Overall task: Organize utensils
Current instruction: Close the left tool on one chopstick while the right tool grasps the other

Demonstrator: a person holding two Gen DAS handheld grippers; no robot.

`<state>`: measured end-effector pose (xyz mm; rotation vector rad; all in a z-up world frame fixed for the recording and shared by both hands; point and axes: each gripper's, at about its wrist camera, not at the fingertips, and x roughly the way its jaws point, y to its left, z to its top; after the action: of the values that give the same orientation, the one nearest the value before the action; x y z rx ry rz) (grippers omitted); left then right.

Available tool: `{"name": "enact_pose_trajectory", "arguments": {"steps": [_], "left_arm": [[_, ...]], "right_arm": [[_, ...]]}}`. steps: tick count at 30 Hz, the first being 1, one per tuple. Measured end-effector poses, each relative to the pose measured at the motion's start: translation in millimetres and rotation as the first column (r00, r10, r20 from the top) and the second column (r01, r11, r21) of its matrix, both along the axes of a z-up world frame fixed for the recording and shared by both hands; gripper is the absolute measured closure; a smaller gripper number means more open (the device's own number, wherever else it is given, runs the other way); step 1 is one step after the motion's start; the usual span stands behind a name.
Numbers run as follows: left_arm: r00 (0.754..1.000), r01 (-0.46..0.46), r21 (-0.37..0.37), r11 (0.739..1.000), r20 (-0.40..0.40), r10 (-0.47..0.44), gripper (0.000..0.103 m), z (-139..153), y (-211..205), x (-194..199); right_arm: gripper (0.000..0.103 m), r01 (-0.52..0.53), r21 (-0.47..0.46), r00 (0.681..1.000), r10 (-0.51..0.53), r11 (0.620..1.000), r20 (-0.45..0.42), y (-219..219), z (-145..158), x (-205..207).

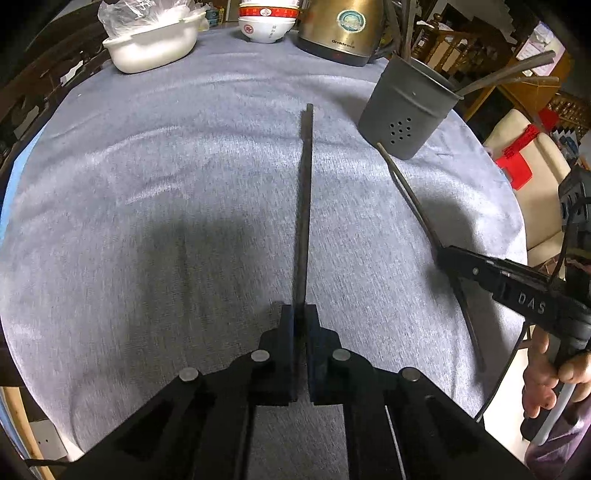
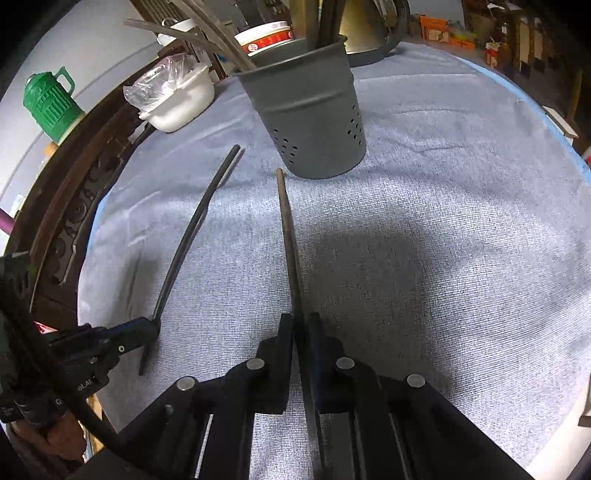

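Left tool [image 1: 301, 325]: pressed together on dark chopstick [image 1: 304, 206], long axis running straight ahead over the tabletop [image 1: 147, 184], far end up-left of holder

Right tool [image 2: 301, 325]: pinching brown chopstick [image 2: 287, 236], tip just short of holder base; nearer hand

Grey perforated utensil holder [image 2: 314, 122]: upright, several chopsticks [image 2: 207, 40] already inside, leaning over the rim

A lived-in home dining area: a round surface [image 1: 147, 184] under a grey cloth carries stacked rice bowls [image 1: 266, 20], a gold electric kettle [image 1: 341, 31], a white dish [image 1: 155, 42] with a plastic bag in it and a grey perforated utensil holder [image 1: 404, 110]; carved dark wooden furniture [image 2: 70, 206], a green thermos jug [image 2: 50, 99] and cluttered shelves [image 2: 517, 40] stand around it
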<state>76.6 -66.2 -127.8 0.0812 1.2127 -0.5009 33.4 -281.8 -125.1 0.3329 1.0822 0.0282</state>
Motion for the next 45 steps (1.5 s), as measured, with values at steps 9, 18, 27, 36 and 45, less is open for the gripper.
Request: {"name": "enact_pose_trajectory", "arguments": {"steps": [9, 18, 27, 36, 45], "left_arm": [[0.999, 0.006, 0.025, 1.0, -0.033, -0.006, 0.098, 2.0, 8.3, -36.1], [0.999, 0.031, 0.022, 0.999, -0.044, -0.03, 0.097, 8.5, 15.7, -36.0], [1.0, -0.002, -0.006, 1.0, -0.013, 0.002, 0.082, 25.3, 23.9, -5.4], [1.0, 0.0, 0.009, 1.0, -0.001, 0.0, 0.071, 29.5, 11.5, 26.8], [0.999, 0.01, 0.037, 0.999, -0.04, -0.009, 0.071, 24.3, -17.7, 71.2]], "right_arm": [[0.094, -0.002, 0.031, 1.0, 0.002, 1.0, -0.001, -5.4, -0.4, -4.1], [0.09, -0.038, 0.015, 0.998, 0.039, 0.999, -0.042, 2.3, 3.1, -11.9], [0.087, -0.023, -0.037, 1.0, 0.023, 0.999, 0.006, 10.7, 16.8, 27.7], [0.086, 0.024, -0.103, 1.0, -0.024, 0.994, -0.006, 18.8, 5.3, 72.4], [0.095, 0.015, -0.104, 0.999, -0.019, 0.994, -0.038, 5.9, 5.9, 62.2]]}}
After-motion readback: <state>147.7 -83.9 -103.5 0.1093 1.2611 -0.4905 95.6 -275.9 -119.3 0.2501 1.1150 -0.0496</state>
